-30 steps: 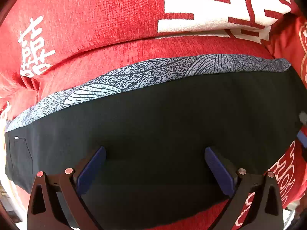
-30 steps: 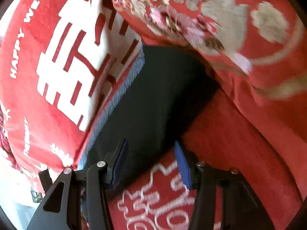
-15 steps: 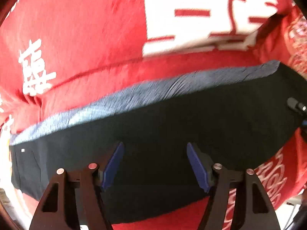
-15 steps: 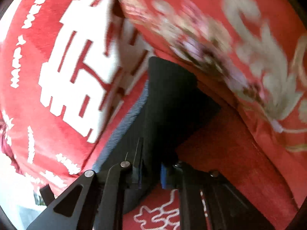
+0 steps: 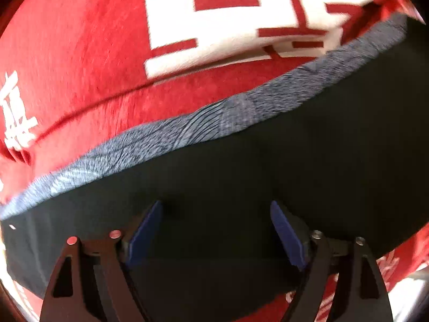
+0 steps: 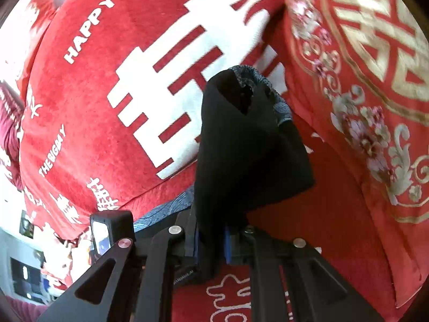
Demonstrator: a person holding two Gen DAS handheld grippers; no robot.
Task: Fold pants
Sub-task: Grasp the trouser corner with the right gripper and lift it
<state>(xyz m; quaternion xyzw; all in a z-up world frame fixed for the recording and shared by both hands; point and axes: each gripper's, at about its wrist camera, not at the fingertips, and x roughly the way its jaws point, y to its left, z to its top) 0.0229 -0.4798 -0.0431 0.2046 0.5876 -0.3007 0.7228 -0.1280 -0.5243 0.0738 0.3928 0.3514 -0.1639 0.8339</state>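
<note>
The black pants with a grey patterned strip along the far edge lie folded lengthwise on a red blanket. My left gripper is open, its blue pads low over the black cloth with nothing between them. My right gripper is shut on one end of the pants and holds it lifted, the cloth standing up in front of the camera with the grey lining showing at the top.
The red blanket with large white characters covers the surface. A red cushion with gold and floral embroidery lies at the right. The other gripper's camera shows at the lower left of the right wrist view.
My right gripper closed on the pants' end and lifted it. My left gripper narrowed, then opened a little again, and stays low over the cloth.
</note>
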